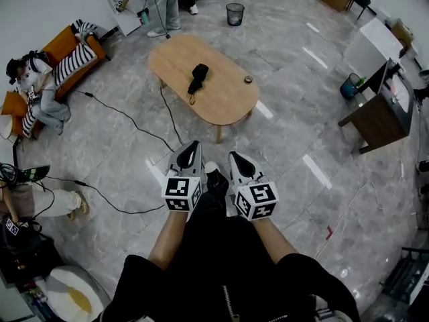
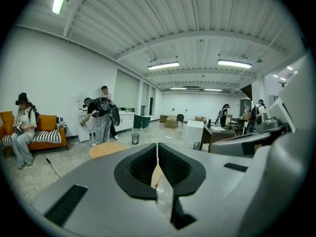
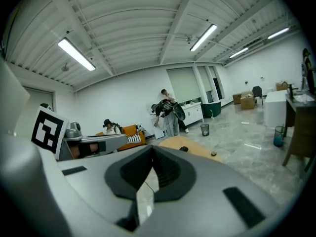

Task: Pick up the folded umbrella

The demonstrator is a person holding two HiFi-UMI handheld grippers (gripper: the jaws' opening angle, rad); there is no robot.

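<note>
Umbrella, black and folded, lies on the oval wooden table, well apart from both grippers. Left gripper and right gripper hover side by side over the floor, each with jaws clenched together on nothing.

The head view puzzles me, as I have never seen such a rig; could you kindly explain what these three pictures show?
A person holds a claw in each hand. The head view looks down from their head: the left claw and right claw point toward an oval wooden table. On it lie a folded black umbrella and a small round object. The other two pictures look along each claw's own jaws; both are shut and hold nothing.
</note>
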